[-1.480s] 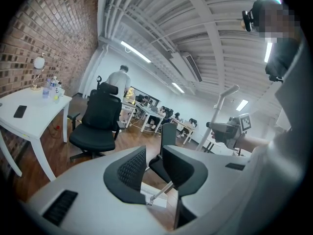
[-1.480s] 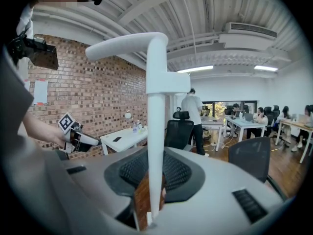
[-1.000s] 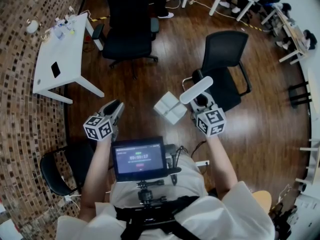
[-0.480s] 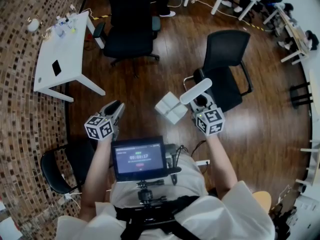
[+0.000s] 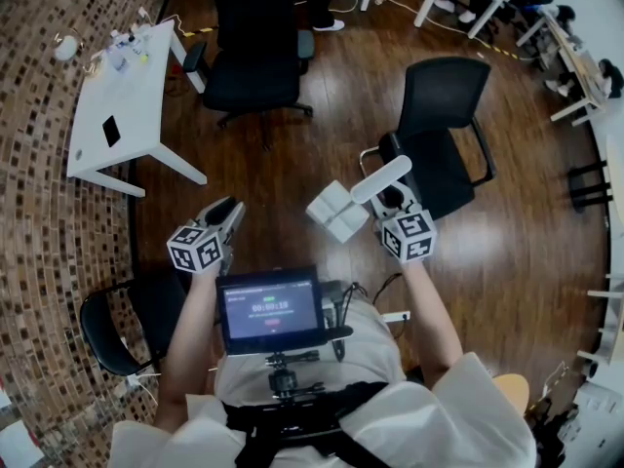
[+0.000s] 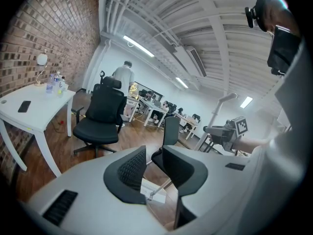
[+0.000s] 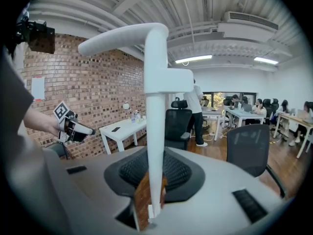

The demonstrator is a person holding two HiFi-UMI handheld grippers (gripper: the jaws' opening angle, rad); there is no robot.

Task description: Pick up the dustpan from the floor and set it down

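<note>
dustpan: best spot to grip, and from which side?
Grip the dustpan by its handle, on the straight slim stem under the bent top, coming from the side opposite the wide pan body. The stem fits between two jaws; the body likely wouldn't. The right gripper is shut on it exactly so; the left gripper is open, empty.

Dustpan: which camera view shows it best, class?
Head view: the whole dustpan shows, pan and handle. The right gripper view shows only its handle, clamped in the jaws; the left gripper view, a sliver.

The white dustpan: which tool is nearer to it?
Right. The right tool clamps the dustpan by its handle; the left tool is open, apart from it at its left.
</note>
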